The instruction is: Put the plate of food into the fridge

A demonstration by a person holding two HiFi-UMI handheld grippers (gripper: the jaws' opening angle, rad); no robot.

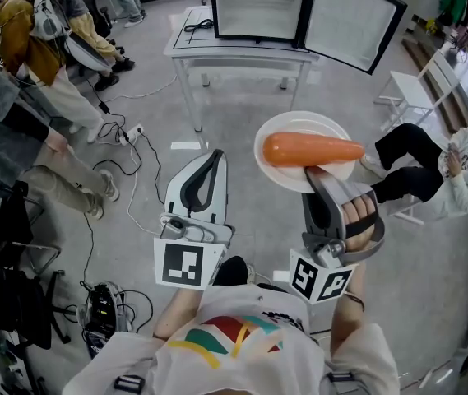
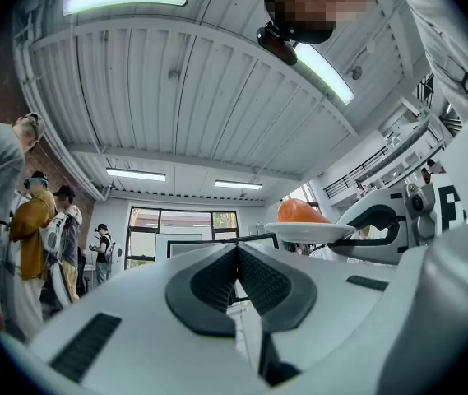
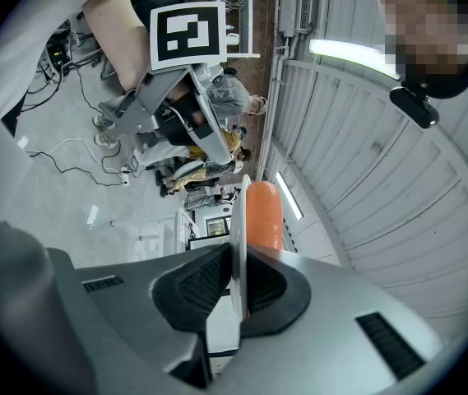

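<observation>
People on the left: a few bystanders point(image 1: 28, 72) stand by cables on the floor, well away from my path.

Left gripper point(image 1: 215, 156): my left jaws are pressed together with nothing between them. It hangs free beside the plate, carrying nothing.

Table point(image 1: 186, 46): white, ahead of me across a stretch of bare floor, and it carries the fridge.

Fridge point(image 1: 258, 6): it sits on the table with its door point(image 1: 353, 19) swung open to the right. What I can see of the inside looks bare. Nobody needs to open it.

Plate point(image 1: 276, 171): white and round, in the air over the floor between me and the table, well short of the fridge. It looks roughly level.

Carrot point(image 1: 312, 149): one orange carrot lies across the plate, its thin end pointing right.

Right gripper point(image 1: 317, 174): my right jaws are clamped on the near rim of the plate, one pad above and one below. This pinch alone holds it up.

Seated person point(image 1: 456, 163): on a bench at the far right, near my plate side but apart from it.

Done so far: the plate is picked up and the fridge stands open.

Left to do: I judge the carry is about half over. I have yet to cross to the table, slide the plate onto a shelf without tipping the carrot off, let go, and probably close the door.
</observation>
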